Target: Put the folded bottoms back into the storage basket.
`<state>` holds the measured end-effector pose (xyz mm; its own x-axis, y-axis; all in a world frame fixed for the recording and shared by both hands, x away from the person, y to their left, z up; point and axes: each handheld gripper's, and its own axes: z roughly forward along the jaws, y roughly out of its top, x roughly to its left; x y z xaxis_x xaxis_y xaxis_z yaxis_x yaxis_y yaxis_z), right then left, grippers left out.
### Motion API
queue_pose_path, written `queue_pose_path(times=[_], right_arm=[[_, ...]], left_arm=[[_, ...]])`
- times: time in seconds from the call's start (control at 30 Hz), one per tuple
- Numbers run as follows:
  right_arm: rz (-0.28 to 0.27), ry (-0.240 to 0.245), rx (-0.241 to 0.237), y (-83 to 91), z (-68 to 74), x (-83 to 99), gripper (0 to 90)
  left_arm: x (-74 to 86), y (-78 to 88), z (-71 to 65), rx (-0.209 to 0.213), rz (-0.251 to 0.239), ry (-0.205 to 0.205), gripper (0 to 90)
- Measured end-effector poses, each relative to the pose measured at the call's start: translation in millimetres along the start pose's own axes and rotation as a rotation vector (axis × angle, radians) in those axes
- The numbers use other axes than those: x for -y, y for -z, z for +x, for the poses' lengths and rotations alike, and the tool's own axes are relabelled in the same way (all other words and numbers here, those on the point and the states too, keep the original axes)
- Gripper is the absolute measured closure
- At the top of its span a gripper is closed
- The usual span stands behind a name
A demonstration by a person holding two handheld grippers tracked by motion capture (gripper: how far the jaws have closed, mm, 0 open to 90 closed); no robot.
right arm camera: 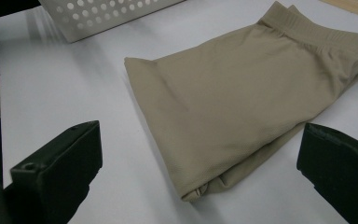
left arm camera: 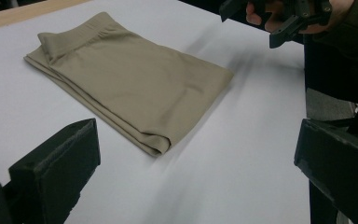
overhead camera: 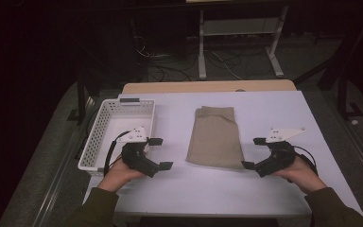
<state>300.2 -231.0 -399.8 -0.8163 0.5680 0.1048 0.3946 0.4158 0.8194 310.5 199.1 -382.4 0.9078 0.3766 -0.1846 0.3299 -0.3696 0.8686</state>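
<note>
**Both grippers wide open beside the folded beige garment**

The left gripper point(overhead camera: 160, 153) is held in the person's left hand point(overhead camera: 119, 172), just in front of the near right corner of the white perforated basket point(overhead camera: 105, 124). Its two black jaws stand wide apart and nothing is between them. They touch no object, and whether they touch the table I cannot tell. In the left gripper view the jaws frame the near edge of the folded beige garment point(left arm camera: 130, 79), but they stay apart from it.

The right gripper point(overhead camera: 254, 152) is held in the right hand point(overhead camera: 301, 172) on the other side of the cloth. Its jaws are also wide open and hold nothing. In the right gripper view the near corner of the garment point(right arm camera: 256, 93) lies between the two jaws but farther off, without contact.

The garment point(overhead camera: 215, 137) lies flat on the white table point(overhead camera: 274, 198), in the middle, between the two grippers. It is folded to a long rectangle, with the elastic waistband at the far end. The basket stands at the left edge of the table, well apart from the cloth
</note>
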Motion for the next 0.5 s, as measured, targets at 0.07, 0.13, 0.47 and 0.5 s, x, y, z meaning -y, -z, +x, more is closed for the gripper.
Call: queue_pose_path(times=[0.07,0.13,0.47,0.5], right_arm=[[-0.003,0.002,0.000,-0.6,0.1,-0.6,0.0],[-0.002,0.005,-0.004,-2.0,0.6,-2.6,0.0],[-0.001,0.014,-0.009,-7.9,0.4,-7.8,0.0],[-0.001,0.014,-0.009,-7.9,0.4,-7.8,0.0]], left_arm=[[0.0,-0.1,0.1,0.000,0.001,0.000,0.0],[-0.1,-0.2,0.0,0.000,0.003,0.000,0.0],[0.1,-0.2,0.1,0.000,0.003,0.001,0.0],[0.1,-0.2,0.1,-0.001,0.004,0.002,0.0]])
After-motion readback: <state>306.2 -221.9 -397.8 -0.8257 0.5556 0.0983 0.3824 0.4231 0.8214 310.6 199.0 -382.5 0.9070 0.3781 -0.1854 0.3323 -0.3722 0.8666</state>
